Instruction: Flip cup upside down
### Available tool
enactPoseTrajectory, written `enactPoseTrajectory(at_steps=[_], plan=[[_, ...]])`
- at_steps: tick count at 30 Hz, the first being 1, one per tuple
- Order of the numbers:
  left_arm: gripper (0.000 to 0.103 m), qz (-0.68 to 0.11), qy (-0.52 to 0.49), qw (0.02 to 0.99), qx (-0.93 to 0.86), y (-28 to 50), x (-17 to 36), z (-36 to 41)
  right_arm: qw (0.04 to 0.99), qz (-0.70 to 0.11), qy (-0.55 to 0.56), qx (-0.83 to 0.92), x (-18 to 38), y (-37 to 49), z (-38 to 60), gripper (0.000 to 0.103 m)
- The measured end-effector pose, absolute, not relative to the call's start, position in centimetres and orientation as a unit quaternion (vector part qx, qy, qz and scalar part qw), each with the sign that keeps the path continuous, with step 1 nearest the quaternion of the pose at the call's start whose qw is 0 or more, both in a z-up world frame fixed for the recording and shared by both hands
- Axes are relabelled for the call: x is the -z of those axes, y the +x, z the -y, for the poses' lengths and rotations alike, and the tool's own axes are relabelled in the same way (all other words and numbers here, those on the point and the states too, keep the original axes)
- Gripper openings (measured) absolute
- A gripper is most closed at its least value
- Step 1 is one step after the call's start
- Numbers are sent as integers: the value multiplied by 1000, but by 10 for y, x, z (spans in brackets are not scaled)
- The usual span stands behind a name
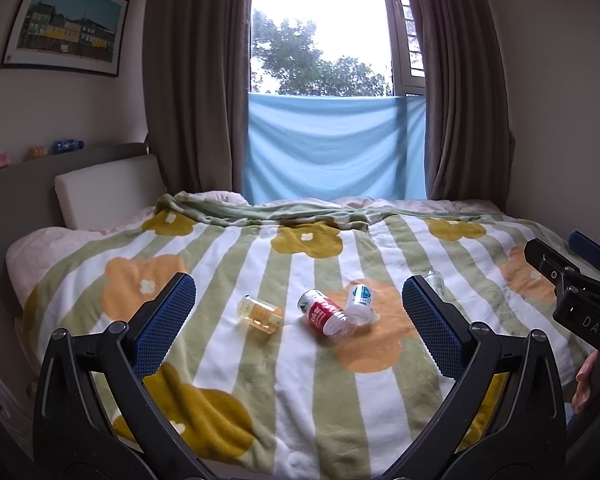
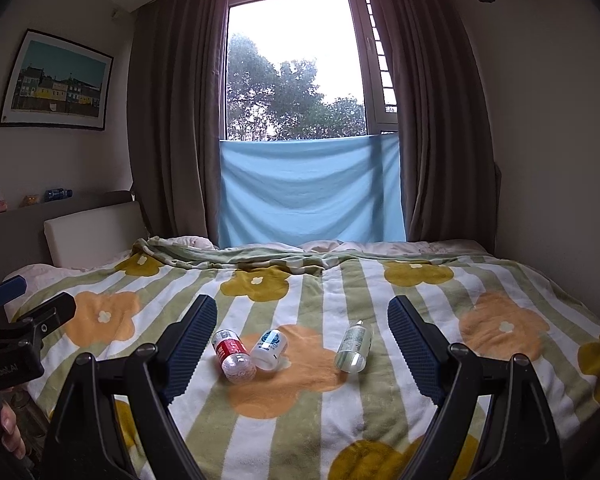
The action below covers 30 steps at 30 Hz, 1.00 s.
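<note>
Black gripper arms with blue ridged pads fill the bottom of the left wrist view; the left gripper [image 1: 298, 316] has its jaws spread wide and holds nothing. Beyond them stretches a bed under a fleece blanket striped green and white with orange and mustard flowers [image 1: 228, 360]. Between the jaws, at twelve o'clock, lie three small containers on their sides. Toward eleven o'clock is a clear cup-like jar with a yellowish tint [image 1: 261, 314], its long axis running roughly from ten to four o'clock. Just to its right is a clear plastic bottle with a red label [image 1: 325, 312], and touching that, a small white bottle with a blue logo [image 1: 360, 301]. Half hidden behind the right pad at one o'clock is a clear glass bottle [image 1: 435, 281]. At three o'clock, the other tool enters the edge.

From the right wrist view, the right gripper [image 2: 302, 344] is likewise wide open and empty. The red-labelled bottle and white bottle lie at eleven o'clock beside the left pad; the clear glass bottle lies at one o'clock, pointing away. The yellowish jar is not visible here, probably hidden behind the left finger.

Which item counts as the cup is uncertain; the yellowish jar seems likeliest. If so, it lies closer to the left gripper, slightly left of centre, and its slanted axis means the jaws must close across its sides.
</note>
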<state>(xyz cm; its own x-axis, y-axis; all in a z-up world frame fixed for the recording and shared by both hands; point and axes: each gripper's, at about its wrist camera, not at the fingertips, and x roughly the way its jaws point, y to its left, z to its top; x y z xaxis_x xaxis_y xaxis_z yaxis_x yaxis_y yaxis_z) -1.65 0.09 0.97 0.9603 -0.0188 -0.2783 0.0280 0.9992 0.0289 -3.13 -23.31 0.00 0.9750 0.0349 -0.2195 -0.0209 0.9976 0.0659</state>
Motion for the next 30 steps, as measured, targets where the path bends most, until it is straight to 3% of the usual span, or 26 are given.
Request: enactPoseTrajectory(at_steps=[8,10,11,30], plan=[[103,-144,15,989,14,-14,-8,2,994,-108,32,-9,0,-31,234,86],[103,-144,15,989,15,-14,-8,1,994,-108,33,-8,0,-31,234,101],[103,-144,14,989,15,-14,-8,2,994,-107,33,-7,0,-32,233,103],[103,-144,13,989,15,-14,-7,1,994,-105,29,-4,1,-32,235,103]])
